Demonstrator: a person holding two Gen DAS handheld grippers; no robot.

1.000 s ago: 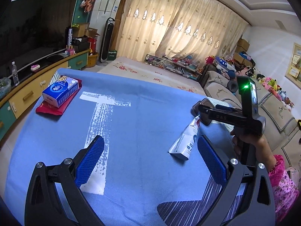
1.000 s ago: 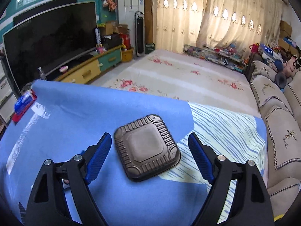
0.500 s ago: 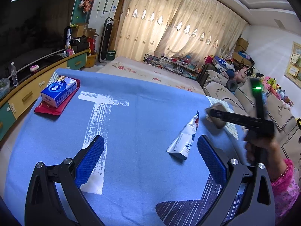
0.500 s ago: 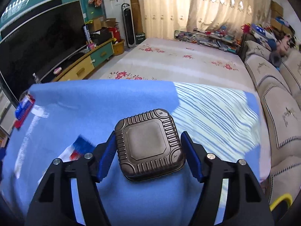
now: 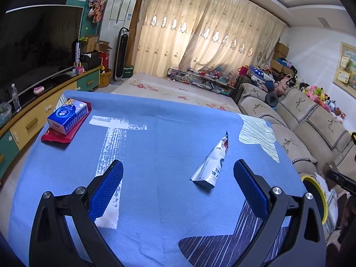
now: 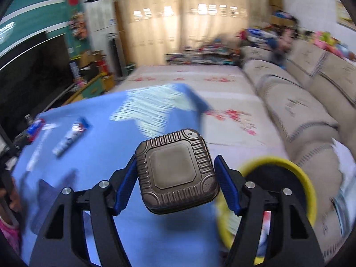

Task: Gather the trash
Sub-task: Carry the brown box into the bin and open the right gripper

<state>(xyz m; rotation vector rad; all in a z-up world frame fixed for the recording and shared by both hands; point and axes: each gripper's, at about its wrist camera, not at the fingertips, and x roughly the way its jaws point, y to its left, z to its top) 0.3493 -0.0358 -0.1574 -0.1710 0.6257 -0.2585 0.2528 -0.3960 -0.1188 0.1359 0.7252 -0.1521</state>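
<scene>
My right gripper (image 6: 175, 158) is shut on a black ribbed square box (image 6: 175, 173), both blue pads pressing its sides. It hangs past the right edge of the blue table (image 6: 106, 155), beside a yellow-rimmed bin (image 6: 278, 161); the view is motion-blurred. A squeezed white tube (image 5: 211, 164) lies on the table (image 5: 169, 133), just ahead of my left gripper (image 5: 178, 164) and nearer its right finger. That gripper is open and holds nothing. The tube (image 6: 71, 136) also shows at the left of the right wrist view.
A blue tissue box (image 5: 66, 114) sits on a red cloth (image 5: 57, 136) at the table's far left. The bin's yellow rim (image 5: 316, 184) shows off the table's right edge. A beige sofa (image 5: 300, 115) runs along the right, a TV cabinet (image 5: 31, 122) along the left.
My right gripper closed on the black box, lifted it off the table and swung it right, out past the table edge by the yellow bin. The left gripper stayed put.
</scene>
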